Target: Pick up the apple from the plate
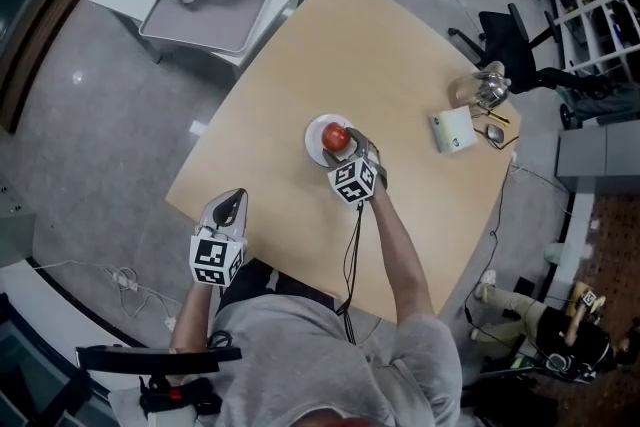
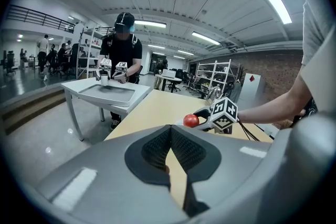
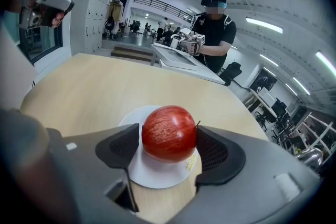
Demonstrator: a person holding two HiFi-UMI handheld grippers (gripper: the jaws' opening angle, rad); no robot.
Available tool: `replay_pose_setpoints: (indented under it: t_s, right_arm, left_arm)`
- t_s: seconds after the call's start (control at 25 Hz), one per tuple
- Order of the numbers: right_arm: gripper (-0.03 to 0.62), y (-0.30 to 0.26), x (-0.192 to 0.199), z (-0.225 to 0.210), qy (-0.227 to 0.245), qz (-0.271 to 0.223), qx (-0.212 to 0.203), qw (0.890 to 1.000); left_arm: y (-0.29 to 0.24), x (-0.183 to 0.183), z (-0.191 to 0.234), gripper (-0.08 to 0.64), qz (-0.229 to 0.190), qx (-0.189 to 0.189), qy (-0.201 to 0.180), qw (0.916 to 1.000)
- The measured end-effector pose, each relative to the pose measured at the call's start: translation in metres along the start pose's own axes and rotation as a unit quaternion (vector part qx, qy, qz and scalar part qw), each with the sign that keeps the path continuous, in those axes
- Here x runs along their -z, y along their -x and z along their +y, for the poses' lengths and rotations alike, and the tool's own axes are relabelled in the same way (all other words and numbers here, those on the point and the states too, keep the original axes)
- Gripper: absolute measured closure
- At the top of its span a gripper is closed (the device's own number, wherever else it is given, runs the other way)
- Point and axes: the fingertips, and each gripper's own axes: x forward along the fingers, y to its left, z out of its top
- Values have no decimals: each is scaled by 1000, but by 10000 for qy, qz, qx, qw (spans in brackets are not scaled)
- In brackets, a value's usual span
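Red apple (image 3: 169, 131) rests on the plate (image 3: 153, 175), straddled by the right gripper (image 3: 168, 140), jaws wide and apparently not clamping. Uneven closure could roll it off.

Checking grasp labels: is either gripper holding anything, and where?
Left gripper is shut, empty. Right gripper brackets the apple at its two sides, apple on its plate; whether the pads press cannot be told.

We see a red, faintly streaked apple (image 3: 169, 134) with a short stem, sitting upright on a small round white plate (image 3: 153, 175) near the middle of the pale wooden bench (image 3: 84, 86).
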Motion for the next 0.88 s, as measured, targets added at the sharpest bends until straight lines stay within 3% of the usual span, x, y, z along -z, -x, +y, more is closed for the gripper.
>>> replay_pose_setpoints:
  t_s: [0.88]
  right_arm:
    - [264,-3,5,-3,-88,-6,-48,9999]
  left_arm:
    - [-2,1,-7,540,-33,-51,-58,10000]
